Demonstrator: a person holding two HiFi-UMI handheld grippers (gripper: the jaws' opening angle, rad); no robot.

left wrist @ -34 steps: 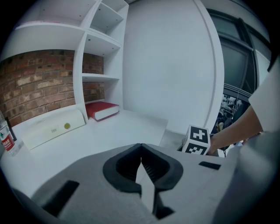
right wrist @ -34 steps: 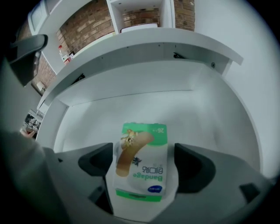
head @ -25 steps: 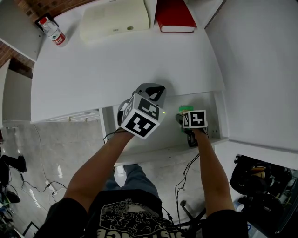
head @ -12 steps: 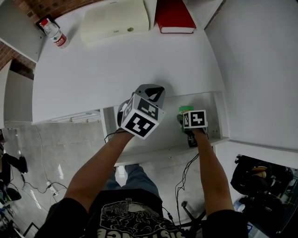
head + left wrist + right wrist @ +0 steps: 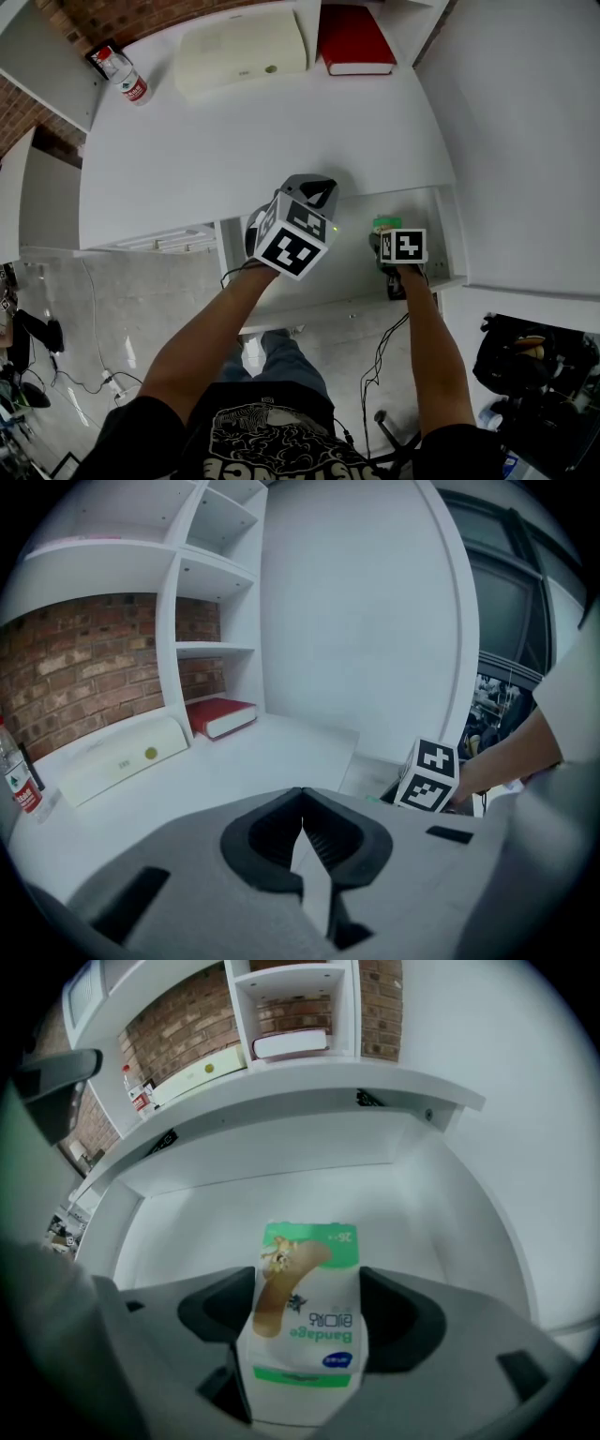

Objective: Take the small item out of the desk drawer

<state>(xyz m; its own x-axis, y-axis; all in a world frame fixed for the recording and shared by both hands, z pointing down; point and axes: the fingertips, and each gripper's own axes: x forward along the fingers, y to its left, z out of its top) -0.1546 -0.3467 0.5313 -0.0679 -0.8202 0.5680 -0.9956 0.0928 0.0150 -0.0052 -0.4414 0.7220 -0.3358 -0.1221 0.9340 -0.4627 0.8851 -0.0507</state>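
The small item is a green and white bandage box (image 5: 305,1307) with a plaster pictured on it. It lies in the open white desk drawer (image 5: 281,1194), at the drawer's right side (image 5: 347,272) in the head view, where only a green edge of the box (image 5: 384,223) shows. My right gripper (image 5: 307,1290) reaches down into the drawer. Its jaws are closing, the box sits between them, and both pads touch its sides. My left gripper (image 5: 314,190) hovers shut and empty above the desk's front edge; its jaws (image 5: 302,803) meet at the tips.
On the white desk top (image 5: 244,141) stand a water bottle (image 5: 127,77) at the far left, a cream case (image 5: 242,47) and a red book (image 5: 352,37) at the back. A white wall (image 5: 525,141) flanks the drawer on the right. Cables lie on the floor (image 5: 84,375).
The view has shifted slightly right and down. Both grippers keep their places over the drawer; the right one still sits at the green box.
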